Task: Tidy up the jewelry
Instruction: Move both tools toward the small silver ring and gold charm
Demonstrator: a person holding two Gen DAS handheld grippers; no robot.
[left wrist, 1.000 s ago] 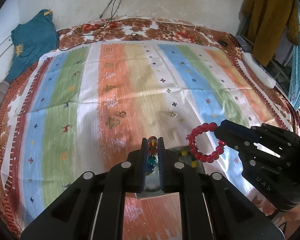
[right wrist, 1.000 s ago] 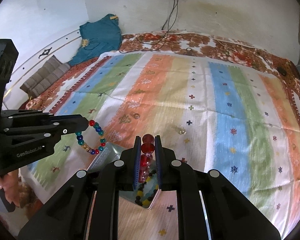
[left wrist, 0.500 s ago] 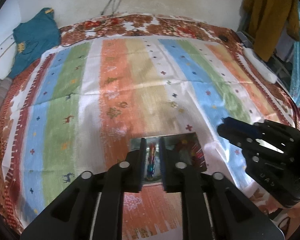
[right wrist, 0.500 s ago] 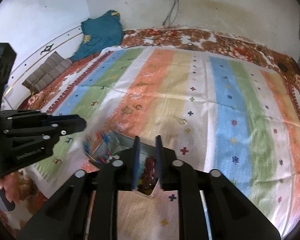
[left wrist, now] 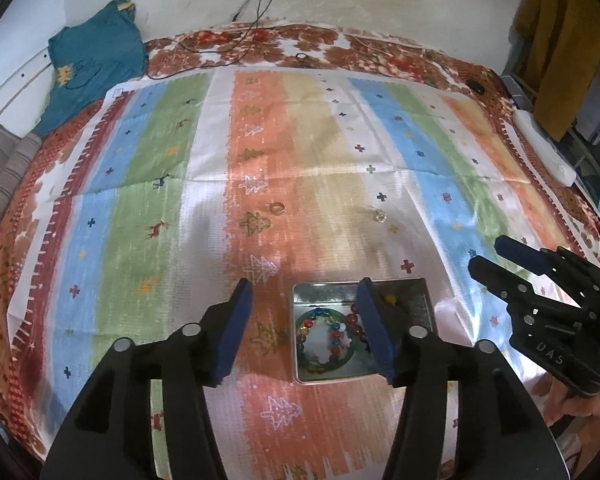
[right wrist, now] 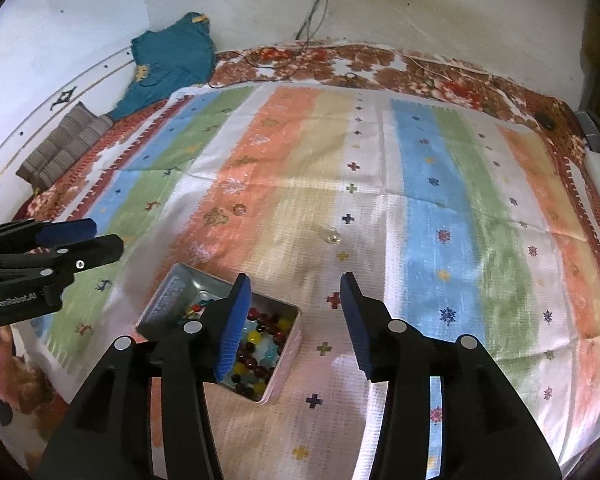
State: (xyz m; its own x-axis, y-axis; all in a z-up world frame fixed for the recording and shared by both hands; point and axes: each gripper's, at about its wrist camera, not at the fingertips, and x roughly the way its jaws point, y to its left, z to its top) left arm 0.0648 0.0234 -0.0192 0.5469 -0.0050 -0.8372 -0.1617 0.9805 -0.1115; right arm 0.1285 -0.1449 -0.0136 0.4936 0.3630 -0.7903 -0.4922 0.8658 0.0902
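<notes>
A small metal tin (left wrist: 328,293) sits on the striped cloth, just below my left gripper (left wrist: 305,286). Its jaws are opening, with nothing between them. A multicolour bead bracelet (left wrist: 324,338) and red beads (left wrist: 354,320) lie inside the tin. My right gripper (right wrist: 294,280) hangs over the tin's (right wrist: 172,292) right edge, jaws opening and empty, above the mixed beads (right wrist: 260,344). Each gripper also shows in the other's view: the right gripper (left wrist: 488,254) and the left gripper (right wrist: 104,237). Two small rings (left wrist: 277,208) (left wrist: 379,216) lie on the cloth beyond the tin.
A teal garment (left wrist: 92,64) and a folded striped cloth (left wrist: 4,176) lie at the far left of the bed. Cables (left wrist: 256,16) run down the wall. A white bar (left wrist: 544,148) rests on the right edge, with a yellow garment (left wrist: 560,40) hanging behind it.
Both grippers were shut on bead bracelets held above the tin. They dipped toward the tin and their jaws spread, and both bracelets now lie in the tin.
</notes>
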